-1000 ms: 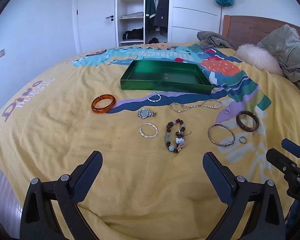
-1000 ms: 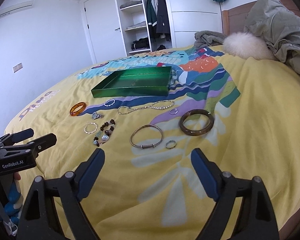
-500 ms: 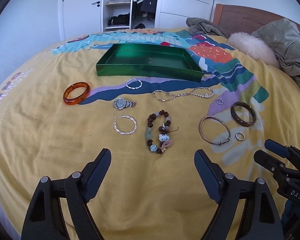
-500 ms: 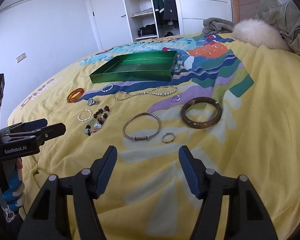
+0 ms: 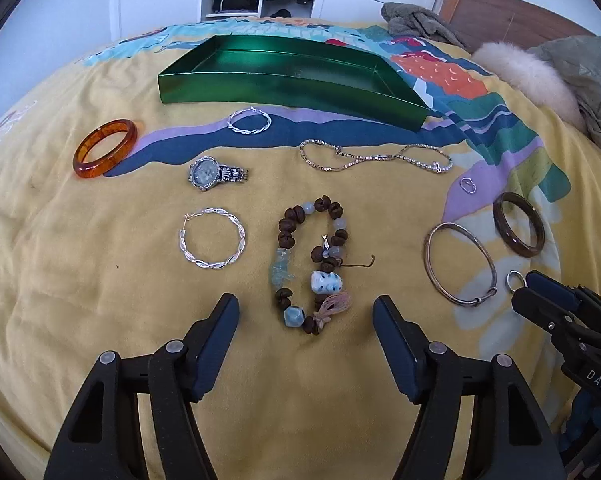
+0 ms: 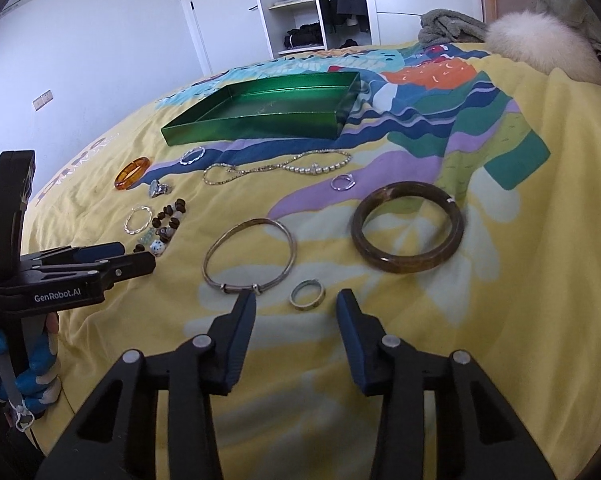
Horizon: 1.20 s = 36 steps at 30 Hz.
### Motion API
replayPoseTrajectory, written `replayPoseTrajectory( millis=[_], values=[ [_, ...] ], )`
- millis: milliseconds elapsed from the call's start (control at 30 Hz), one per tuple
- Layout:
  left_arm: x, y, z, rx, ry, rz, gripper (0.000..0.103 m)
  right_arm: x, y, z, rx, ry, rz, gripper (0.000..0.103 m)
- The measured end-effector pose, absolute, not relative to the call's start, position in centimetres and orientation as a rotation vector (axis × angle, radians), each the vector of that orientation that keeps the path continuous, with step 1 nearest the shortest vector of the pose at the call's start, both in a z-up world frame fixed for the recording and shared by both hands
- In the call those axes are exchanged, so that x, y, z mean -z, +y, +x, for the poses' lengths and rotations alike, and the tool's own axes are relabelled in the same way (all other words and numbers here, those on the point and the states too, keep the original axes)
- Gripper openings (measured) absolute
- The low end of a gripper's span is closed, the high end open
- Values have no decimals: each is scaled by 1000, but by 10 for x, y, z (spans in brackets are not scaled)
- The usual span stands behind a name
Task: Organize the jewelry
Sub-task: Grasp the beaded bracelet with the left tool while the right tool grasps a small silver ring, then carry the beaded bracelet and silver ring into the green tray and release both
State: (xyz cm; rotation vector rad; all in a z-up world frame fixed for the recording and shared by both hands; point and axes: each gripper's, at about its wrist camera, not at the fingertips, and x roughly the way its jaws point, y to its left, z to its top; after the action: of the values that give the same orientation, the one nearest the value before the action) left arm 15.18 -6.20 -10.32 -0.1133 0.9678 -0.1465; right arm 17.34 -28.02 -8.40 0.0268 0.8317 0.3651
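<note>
Jewelry lies spread on a yellow patterned bedspread in front of an empty green tray [image 5: 280,90]. My left gripper [image 5: 304,304] hangs low over the bedspread. Its jaws are closing, with the lower end of the brown bead bracelet [image 5: 286,236] between the tips, untouched. My right gripper [image 6: 296,296] is also closing, and a small silver ring [image 6: 305,307] lies between its tips without contact. A thin silver bangle [image 6: 256,221] touches its left tip's far side. A dark brown bangle [image 6: 404,266] lies to the right.
Further out lie an amber bangle [image 5: 104,148], a watch [image 5: 212,170], two twisted silver hoops [image 5: 211,238], a chain necklace [image 5: 372,157] and another small ring [image 5: 468,185]. A furry cushion [image 5: 528,76] and clothes sit at the headboard. A gloved hand [image 6: 32,376] holds the left gripper.
Both grippers have come down and forward towards the bedspread and their jaws have narrowed. The bead bracelet's end now sits between the left tips, the small ring between the right tips.
</note>
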Motion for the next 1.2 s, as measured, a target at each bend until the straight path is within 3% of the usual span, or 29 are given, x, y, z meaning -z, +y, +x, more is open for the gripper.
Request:
replayPoseTrajectory(
  millis=[333,467,600,1200],
  values=[
    [116,-68,166,135,1006,-85,57,100,-278,190,-374,863,-10,28],
    [117,-70,168,148,1010,-82,35,103,-277,192,-373,865,-21,18],
    [117,-68,167,162,1013,-90,21,103,-278,191,-376,862,-31,18],
    [71,-67,137,251,903,-90,10,60,-284,157,-340,758,11,18]
  ],
)
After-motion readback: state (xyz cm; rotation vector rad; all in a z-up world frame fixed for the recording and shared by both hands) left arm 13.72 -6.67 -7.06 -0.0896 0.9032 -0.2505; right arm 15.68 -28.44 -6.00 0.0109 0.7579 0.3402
